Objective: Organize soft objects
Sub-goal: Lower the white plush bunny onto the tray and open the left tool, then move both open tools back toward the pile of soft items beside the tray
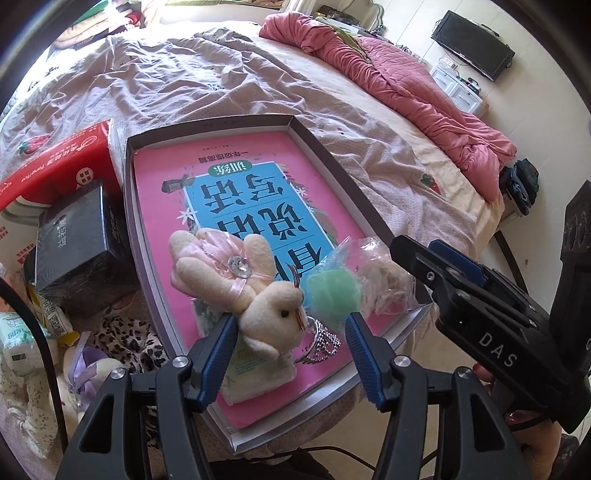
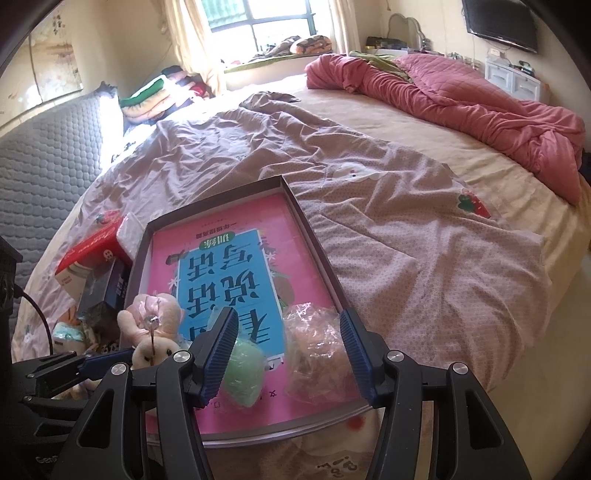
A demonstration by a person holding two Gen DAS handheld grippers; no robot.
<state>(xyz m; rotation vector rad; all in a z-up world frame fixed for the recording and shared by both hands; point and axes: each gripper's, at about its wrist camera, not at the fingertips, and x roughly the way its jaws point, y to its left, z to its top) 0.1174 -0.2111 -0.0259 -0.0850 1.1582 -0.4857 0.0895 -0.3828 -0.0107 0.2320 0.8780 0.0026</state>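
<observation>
Sorting plush into the box (image 1: 314,138): left gripper (image 1: 291,328) spread around the rabbit toy (image 1: 269,314) lying inside, right gripper (image 2: 284,332) spread over the green pom-pom (image 2: 243,373); next, probably closing.

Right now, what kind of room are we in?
It looks like a bedroom. There's a big bed with a rumpled pink quilt on it, a window with curtains behind, and a TV on the wall.
</observation>
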